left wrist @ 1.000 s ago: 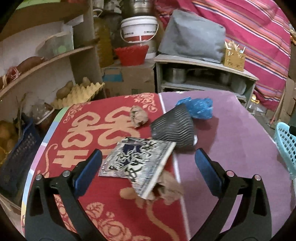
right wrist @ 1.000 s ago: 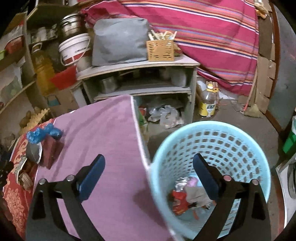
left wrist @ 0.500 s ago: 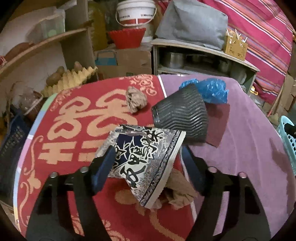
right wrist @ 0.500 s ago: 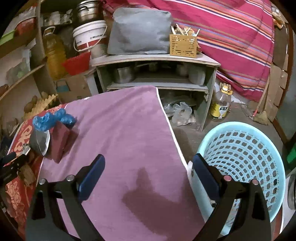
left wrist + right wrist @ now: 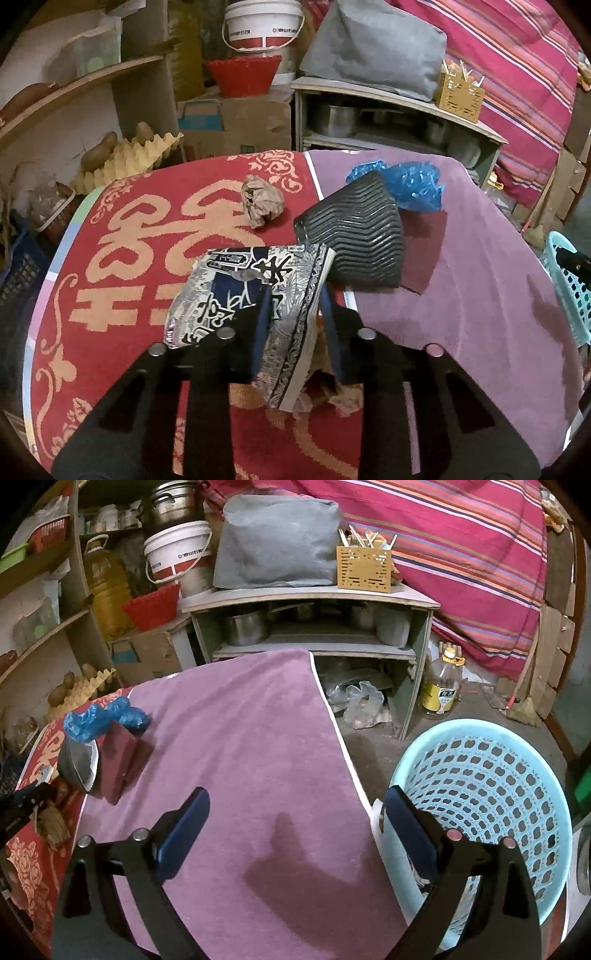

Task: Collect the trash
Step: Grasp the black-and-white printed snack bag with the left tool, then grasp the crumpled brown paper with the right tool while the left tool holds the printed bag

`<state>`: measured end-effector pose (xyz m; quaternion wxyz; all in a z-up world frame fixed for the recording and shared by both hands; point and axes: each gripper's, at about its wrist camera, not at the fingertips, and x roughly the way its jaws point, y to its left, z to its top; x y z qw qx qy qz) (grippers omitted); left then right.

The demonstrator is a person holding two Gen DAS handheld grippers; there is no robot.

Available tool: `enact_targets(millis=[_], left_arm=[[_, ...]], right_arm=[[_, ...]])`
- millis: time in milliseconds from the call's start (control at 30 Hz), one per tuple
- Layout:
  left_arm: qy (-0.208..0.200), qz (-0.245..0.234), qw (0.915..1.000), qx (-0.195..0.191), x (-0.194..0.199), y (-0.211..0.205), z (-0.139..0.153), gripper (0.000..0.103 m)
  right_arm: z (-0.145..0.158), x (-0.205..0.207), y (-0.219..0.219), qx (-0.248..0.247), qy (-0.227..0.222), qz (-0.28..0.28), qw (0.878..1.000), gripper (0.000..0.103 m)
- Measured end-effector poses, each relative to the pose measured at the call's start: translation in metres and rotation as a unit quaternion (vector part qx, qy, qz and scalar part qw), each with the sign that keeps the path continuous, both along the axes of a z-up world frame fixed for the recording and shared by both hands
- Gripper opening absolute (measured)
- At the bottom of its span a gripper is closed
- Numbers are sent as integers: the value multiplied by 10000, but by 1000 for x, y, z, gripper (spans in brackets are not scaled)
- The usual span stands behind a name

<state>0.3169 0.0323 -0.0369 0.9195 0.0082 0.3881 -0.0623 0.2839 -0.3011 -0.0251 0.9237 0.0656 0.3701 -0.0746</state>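
Note:
In the left wrist view my left gripper (image 5: pixel 293 326) is shut on a blue-and-white printed snack wrapper (image 5: pixel 258 295) over the red cloth. Beyond it lie a crumpled brown paper ball (image 5: pixel 262 206), a black ribbed paper cup (image 5: pixel 354 247) on its side, a blue plastic bag (image 5: pixel 410 184) and a dark red card (image 5: pixel 424 254). More brown crumpled paper (image 5: pixel 343 398) lies under the wrapper. In the right wrist view my right gripper (image 5: pixel 295 823) is open and empty over the purple cloth, beside the light blue trash basket (image 5: pixel 491 797).
A grey shelf unit (image 5: pixel 314 602) with pots stands behind the table. A bottle (image 5: pixel 441 686) and clear plastic litter (image 5: pixel 362 705) lie on the floor. Wooden shelves (image 5: pixel 74 88) and an egg tray (image 5: pixel 125 158) are at the left. The basket rim also shows in the left wrist view (image 5: pixel 569 288).
My left gripper has moved forward and shut on the printed wrapper. My right gripper has swung left from above the basket to over the purple cloth.

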Motion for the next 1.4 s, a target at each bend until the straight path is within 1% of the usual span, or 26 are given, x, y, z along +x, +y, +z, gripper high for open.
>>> enact_targets(millis=[233,467,833,1067,1300,1400], left_arm=[[-41,94,9999,59,-2,6,5,18],[-124,125,9997,177,-4,8,9,15],[-454,218,9980,388,-15,13,25,13],[-477,327,9972,481,-15,25,23,13],[-440,501,9971,371,-15,48,21,13],[-457,570,9970,243,-16,61,25,12]], right_arm=[[1,0,3,-33,7,50,10000,94],[1,1,7,-70,6,80,9999,94],[1,1,17,-200,-8,202,9996,94],[2,0,22,-228,-16,273,9994,94],[7,-1,29,-246,-105,368,9990,94],[8,-1,32,-218,-110,414,9988,94]])
